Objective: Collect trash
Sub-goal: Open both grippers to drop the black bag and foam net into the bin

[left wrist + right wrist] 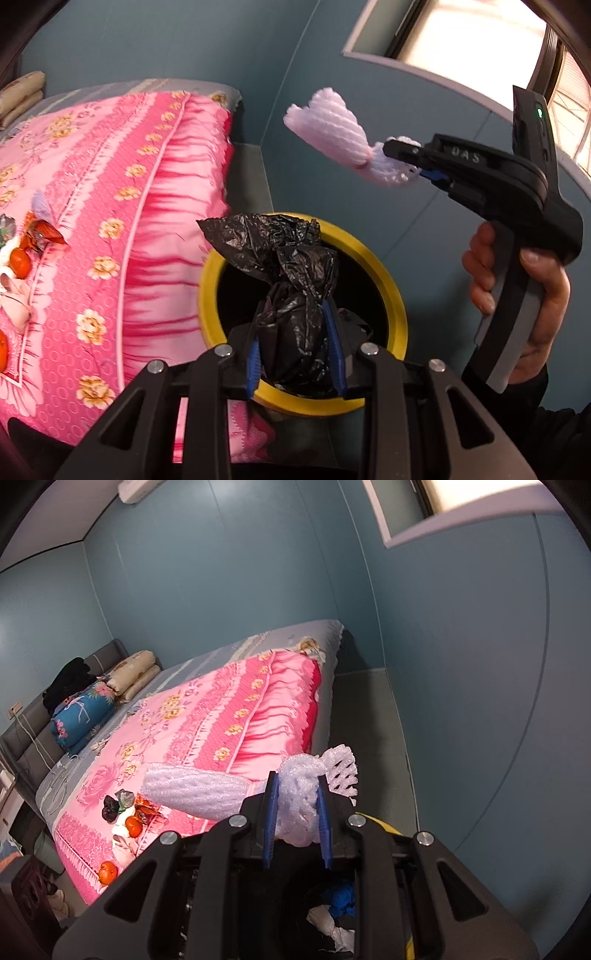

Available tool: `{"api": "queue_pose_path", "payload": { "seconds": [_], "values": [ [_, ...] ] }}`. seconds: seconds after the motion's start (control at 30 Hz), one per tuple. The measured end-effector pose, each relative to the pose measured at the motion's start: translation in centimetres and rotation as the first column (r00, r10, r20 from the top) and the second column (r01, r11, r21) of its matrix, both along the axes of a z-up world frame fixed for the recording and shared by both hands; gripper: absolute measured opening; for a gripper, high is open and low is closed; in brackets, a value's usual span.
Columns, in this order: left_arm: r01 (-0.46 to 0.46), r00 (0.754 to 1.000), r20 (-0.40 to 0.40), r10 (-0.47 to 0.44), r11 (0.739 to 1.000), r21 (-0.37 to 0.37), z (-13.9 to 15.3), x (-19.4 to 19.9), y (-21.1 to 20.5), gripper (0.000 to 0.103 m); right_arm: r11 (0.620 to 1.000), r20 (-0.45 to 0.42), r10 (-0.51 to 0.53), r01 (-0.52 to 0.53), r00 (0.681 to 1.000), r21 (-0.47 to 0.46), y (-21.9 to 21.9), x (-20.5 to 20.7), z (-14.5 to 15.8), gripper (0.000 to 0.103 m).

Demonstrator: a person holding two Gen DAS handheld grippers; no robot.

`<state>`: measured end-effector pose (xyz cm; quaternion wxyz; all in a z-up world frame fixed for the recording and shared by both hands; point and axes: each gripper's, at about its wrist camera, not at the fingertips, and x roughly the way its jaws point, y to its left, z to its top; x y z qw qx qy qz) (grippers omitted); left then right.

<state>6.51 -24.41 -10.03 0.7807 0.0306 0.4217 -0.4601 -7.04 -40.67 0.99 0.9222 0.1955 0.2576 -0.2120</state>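
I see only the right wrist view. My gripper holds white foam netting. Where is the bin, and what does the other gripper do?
Observer: The left wrist view shows the yellow-rimmed bin on the floor beside the bed; the left gripper is shut on the black bin liner, a bunch of it pulled up over the opening.
Operator: Is my foam over the opening?
Observer: The foam netting in the right gripper appears above the bin's far rim; the true offset cannot be judged.
Operator: Does other trash remain?
Observer: Yes, an orange wrapper lies beside a mandarin on the pink quilt.
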Motion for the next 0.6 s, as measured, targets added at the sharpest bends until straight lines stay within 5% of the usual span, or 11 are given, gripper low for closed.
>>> {"api": "queue_pose_path", "payload": {
  "seconds": [0.3, 0.6],
  "values": [
    [0.055, 0.997, -0.060, -0.054, 0.998, 0.029, -2.2, -0.8, -1.6, 0.028, 0.999, -0.012, 0.002, -0.001, 1.000, 0.041, -1.2, -0.1, -1.7, 0.025],
    [0.034, 0.999, -0.026, -0.034, 0.999, -0.007, -1.1, -0.8, -1.2, 0.053, 0.997, 0.013, -0.010, 0.009, 1.000, 0.083, -1.8, -0.1, -1.6, 0.045]
  ]
}}
